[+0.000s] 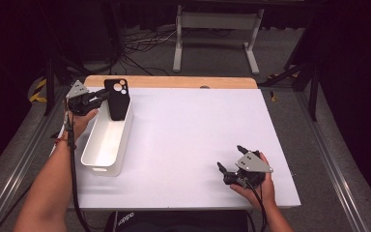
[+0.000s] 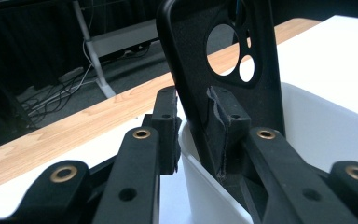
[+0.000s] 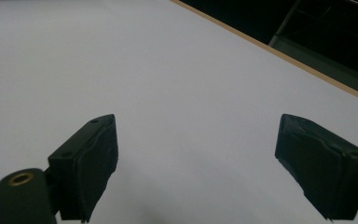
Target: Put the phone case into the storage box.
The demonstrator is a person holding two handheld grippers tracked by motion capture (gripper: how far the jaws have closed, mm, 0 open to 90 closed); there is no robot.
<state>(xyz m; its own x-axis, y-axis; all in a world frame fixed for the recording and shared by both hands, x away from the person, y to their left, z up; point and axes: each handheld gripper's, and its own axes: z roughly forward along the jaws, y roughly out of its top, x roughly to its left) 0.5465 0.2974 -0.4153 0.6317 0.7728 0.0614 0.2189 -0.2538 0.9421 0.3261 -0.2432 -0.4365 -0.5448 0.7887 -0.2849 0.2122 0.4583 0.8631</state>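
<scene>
White desk (image 1: 188, 140) with a wooden strip along its far edge, seen from above; grey carpet and a metal stand's legs lie beyond it. A white rectangular bin (image 1: 107, 140) stands lengthwise along the left edge of the desk, its far end near the far-left corner. Inside that far end a black phone case (image 1: 116, 99) stands upright, camera cut-outs uppermost, its lower part below the rim and its upper half rising above it; the rest of the bin's interior shows bare white walls. The left gripper (image 1: 104, 96), held at the far-left corner, reaches level over the bin's rim. In the left gripper view its jaws flank the phone case (image 2: 223, 70) just above the bin wall (image 2: 200, 186): the pad (image 2: 226, 130) on the inner side lies against the case, while a narrow gap separates the outer pad from it, so the grip is slack. The right gripper (image 1: 232, 159) rests on the desk near the near-right corner, jaws spread wide over bare white surface.
</scene>
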